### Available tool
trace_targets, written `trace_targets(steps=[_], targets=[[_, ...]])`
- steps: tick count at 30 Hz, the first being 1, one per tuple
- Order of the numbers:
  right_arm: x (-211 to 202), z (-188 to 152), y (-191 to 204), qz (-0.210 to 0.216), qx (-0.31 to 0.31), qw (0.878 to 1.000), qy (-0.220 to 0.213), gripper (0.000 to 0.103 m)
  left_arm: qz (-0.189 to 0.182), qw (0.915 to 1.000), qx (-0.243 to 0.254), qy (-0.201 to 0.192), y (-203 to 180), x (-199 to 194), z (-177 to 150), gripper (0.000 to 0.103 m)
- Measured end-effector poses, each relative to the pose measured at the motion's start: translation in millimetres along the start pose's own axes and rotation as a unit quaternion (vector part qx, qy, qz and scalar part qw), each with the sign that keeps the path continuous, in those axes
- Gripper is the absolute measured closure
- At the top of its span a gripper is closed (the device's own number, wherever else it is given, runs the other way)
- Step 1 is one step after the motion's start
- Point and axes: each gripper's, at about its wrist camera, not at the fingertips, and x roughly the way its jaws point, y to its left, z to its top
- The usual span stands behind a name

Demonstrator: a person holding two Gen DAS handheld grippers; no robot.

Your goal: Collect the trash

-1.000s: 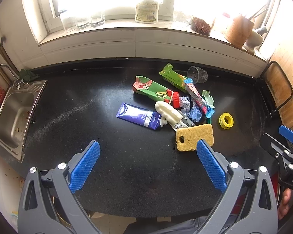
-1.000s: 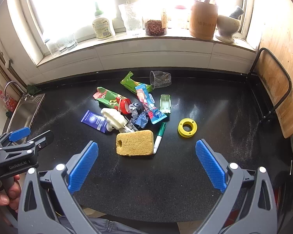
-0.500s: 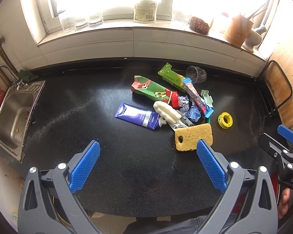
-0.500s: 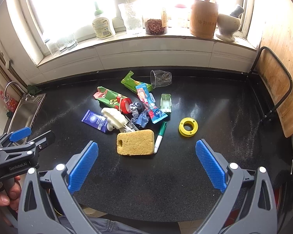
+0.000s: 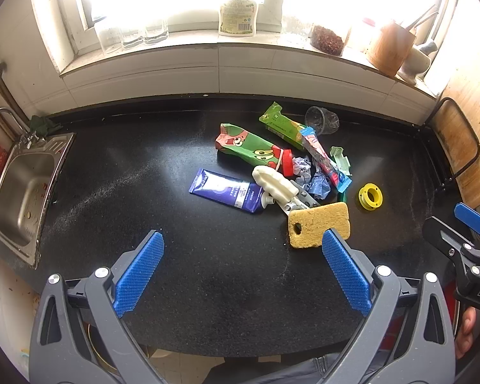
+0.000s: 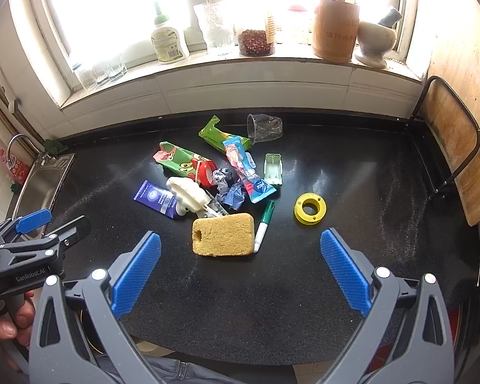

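Both grippers hang above the near edge of the black counter (image 6: 240, 304), the left gripper (image 5: 240, 275) and the right gripper (image 6: 240, 275) each with jaws spread wide and holding nothing. Just beyond lies the sponge (image 6: 223, 234), a green marker (image 6: 263, 222) touching its right side. Behind them sits the trash pile: a purple tube (image 5: 227, 191), crumpled paper (image 6: 230, 187), green wrappers (image 5: 251, 148) and, farthest, a clear cup (image 6: 265, 128).
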Motion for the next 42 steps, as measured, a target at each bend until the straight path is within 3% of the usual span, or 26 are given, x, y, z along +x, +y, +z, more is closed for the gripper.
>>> trace_targets(steps=[19, 27, 34, 42], targets=[[12, 9, 3, 0.002, 0.004, 1.0, 0.008, 0.006, -0.006, 0.9999, 0.001, 0.012, 8, 13, 10, 0.007], [34, 31, -10, -0.006, 0.006, 1.0, 0.004, 0.006, -0.009, 0.9993, -0.004, 0.035, 4, 43, 33, 0.007], [89, 80, -32, -0.004, 0.001, 1.0, -0.006, 0.006, 0.001, 0.9966, -0.042, 0.071, -3, 111, 74, 0.007], [211, 147, -50, 0.007, -0.018, 0.999, 0.044, 0.006, 0.038, 0.9871, -0.088, 0.128, 0, 215, 115, 0.007]])
